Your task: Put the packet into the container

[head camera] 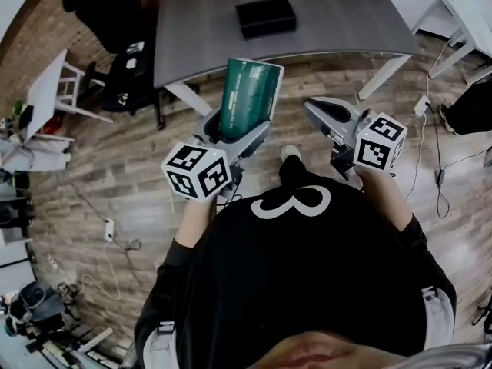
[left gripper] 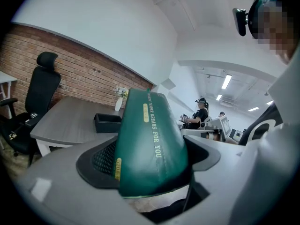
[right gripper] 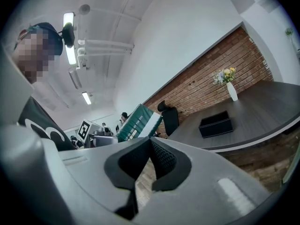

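Note:
A dark green packet (head camera: 247, 98) with gold lettering stands upright between the jaws of my left gripper (head camera: 237, 134), which is shut on its lower end. In the left gripper view the packet (left gripper: 150, 139) fills the gap between the black pads (left gripper: 99, 159). The container, a black open box (head camera: 265, 16), sits on the grey table (head camera: 200, 37) ahead, apart from both grippers; it also shows as the box (left gripper: 107, 123) and the box (right gripper: 215, 124). My right gripper (head camera: 323, 114) is held beside the left one, its pads (right gripper: 161, 158) meeting with nothing between them.
A black office chair (head camera: 115, 21) stands at the table's left end, with a white desk (head camera: 46, 91) further left. A vase of flowers (right gripper: 228, 86) stands on the table by the brick wall. Cables (head camera: 438, 167) lie on the wooden floor. People (left gripper: 200, 111) stand in the background.

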Motion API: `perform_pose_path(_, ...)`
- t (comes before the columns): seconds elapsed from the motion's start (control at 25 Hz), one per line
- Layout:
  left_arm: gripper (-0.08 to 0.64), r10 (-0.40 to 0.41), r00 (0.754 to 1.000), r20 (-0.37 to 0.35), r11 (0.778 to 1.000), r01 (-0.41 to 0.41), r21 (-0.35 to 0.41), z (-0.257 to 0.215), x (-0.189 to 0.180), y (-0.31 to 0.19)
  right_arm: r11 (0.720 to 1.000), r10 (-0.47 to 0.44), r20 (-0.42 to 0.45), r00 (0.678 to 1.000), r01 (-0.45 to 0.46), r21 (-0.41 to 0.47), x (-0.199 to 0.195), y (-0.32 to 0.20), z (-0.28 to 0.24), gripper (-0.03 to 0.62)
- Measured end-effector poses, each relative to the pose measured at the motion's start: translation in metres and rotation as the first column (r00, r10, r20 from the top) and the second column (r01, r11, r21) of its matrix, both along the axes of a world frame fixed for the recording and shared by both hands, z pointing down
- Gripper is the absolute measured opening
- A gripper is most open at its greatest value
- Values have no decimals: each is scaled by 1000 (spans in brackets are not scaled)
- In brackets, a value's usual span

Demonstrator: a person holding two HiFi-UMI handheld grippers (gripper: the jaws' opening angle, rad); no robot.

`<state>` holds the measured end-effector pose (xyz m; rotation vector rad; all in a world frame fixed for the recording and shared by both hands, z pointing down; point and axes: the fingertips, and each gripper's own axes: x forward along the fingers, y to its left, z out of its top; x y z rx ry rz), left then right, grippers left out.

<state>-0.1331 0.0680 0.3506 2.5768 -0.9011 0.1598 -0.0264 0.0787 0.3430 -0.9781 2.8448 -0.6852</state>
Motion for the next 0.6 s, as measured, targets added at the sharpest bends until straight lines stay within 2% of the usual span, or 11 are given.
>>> perform_pose_path(0.24, 443, 3, 1000, 16, 1000, -3, -18, 3, 14, -40, 1000, 11, 26, 1000, -10, -14, 16, -44, 0, 2)
perform_pose_path(0.6, 443, 8, 999, 40, 999, -7, -39, 9, 36, -127, 1000, 14, 44, 999, -13, -16, 40, -139, -6, 2)
